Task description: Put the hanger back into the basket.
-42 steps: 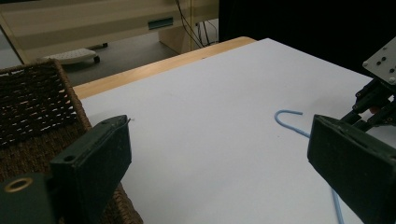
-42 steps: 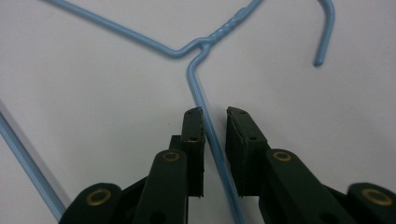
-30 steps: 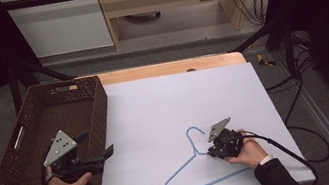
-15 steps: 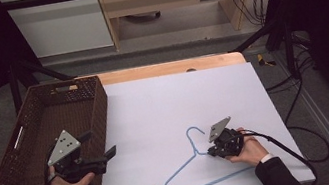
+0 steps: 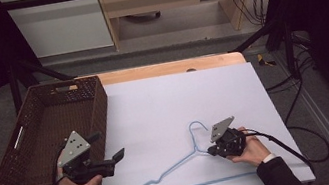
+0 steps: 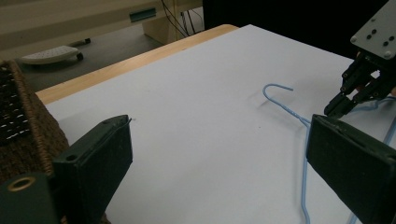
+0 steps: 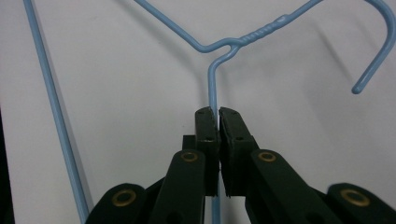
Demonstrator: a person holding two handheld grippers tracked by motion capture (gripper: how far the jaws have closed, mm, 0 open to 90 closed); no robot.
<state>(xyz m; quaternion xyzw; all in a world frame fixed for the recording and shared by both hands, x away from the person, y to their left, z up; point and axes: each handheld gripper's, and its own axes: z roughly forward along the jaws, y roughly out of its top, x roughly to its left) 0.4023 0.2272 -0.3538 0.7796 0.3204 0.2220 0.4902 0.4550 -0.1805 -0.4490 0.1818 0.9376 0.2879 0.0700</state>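
Note:
A light blue wire hanger [image 5: 194,143] lies flat on the white table top [image 5: 164,102], its hook pointing away from me. My right gripper [image 5: 211,151] rests low at the hanger's right side. In the right gripper view the jaws [image 7: 218,112] are shut on the hanger [image 7: 212,84], pinching the thin wire just below its twisted neck. My left gripper [image 5: 105,147] is held above the table's left front, beside the basket, and its jaws stand wide open with nothing between them [image 6: 219,135]. The left gripper view shows the hanger [image 6: 285,105] and the right gripper [image 6: 338,105] farther off.
A dark brown wicker basket [image 5: 99,108] stands along the table's left edge, close to my left hand; its corner [image 6: 28,140] fills the left of the left gripper view. Cables trail off the table's right side. A wooden strip [image 5: 168,68] borders the far edge.
My left gripper has shifted a little to the right and turned slightly, still open. The right gripper and the hanger have stayed in place.

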